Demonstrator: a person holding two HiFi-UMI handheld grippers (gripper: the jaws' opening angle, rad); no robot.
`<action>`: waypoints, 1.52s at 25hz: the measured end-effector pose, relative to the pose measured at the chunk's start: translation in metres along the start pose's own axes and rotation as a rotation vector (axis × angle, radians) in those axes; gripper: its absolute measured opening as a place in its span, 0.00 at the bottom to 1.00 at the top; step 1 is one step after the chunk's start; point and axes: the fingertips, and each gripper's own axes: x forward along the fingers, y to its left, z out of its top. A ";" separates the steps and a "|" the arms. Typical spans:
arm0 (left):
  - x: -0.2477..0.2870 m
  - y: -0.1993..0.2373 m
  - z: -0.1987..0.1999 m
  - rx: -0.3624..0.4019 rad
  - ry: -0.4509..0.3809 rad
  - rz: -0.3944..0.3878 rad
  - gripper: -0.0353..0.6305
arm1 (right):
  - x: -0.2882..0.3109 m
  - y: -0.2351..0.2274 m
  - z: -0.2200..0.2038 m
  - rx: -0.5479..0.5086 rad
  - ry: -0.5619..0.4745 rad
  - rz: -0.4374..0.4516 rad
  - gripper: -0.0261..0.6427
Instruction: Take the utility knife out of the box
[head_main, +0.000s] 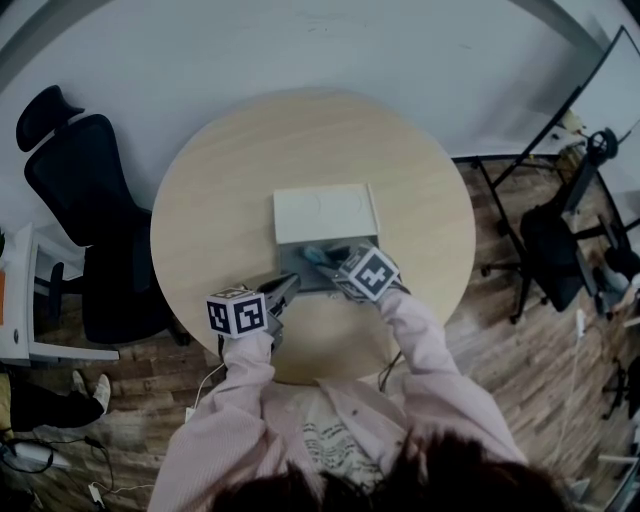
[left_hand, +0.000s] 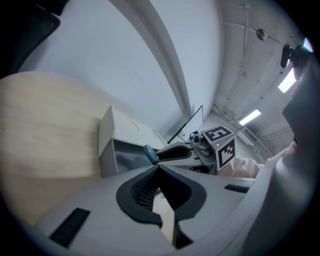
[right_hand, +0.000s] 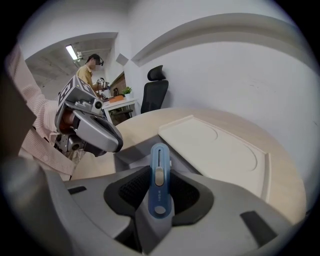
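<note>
A blue utility knife (right_hand: 159, 180) stands upright between the pads of my right gripper (right_hand: 159, 172), which is shut on it just above the grey box (right_hand: 131, 154). The box's cream lid (right_hand: 215, 147) lies flipped open behind it. In the head view the knife (head_main: 318, 257) and right gripper (head_main: 335, 268) hover over the box (head_main: 295, 262) at the middle of the round table (head_main: 210, 190). My left gripper (head_main: 282, 295) rests by the box's front left corner. Its jaws (left_hand: 159, 167) meet at the tips, nothing between them. From there the knife's blue end (left_hand: 150, 154) shows beside the box (left_hand: 107, 140).
A black office chair (head_main: 80, 200) stands left of the table and another chair (head_main: 550, 250) to the right. A white desk (head_main: 20, 300) is at the far left. A person (right_hand: 89, 70) stands at a distant desk. The table's front edge is close to my body.
</note>
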 end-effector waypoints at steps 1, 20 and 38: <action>0.000 0.000 0.001 0.001 -0.002 0.000 0.06 | -0.001 0.000 0.000 0.010 -0.009 0.001 0.25; -0.007 -0.020 0.013 0.118 -0.059 -0.006 0.06 | -0.047 0.010 0.029 0.244 -0.329 0.025 0.25; -0.017 -0.036 0.026 0.188 -0.136 -0.029 0.06 | -0.087 0.019 0.042 0.399 -0.573 0.043 0.25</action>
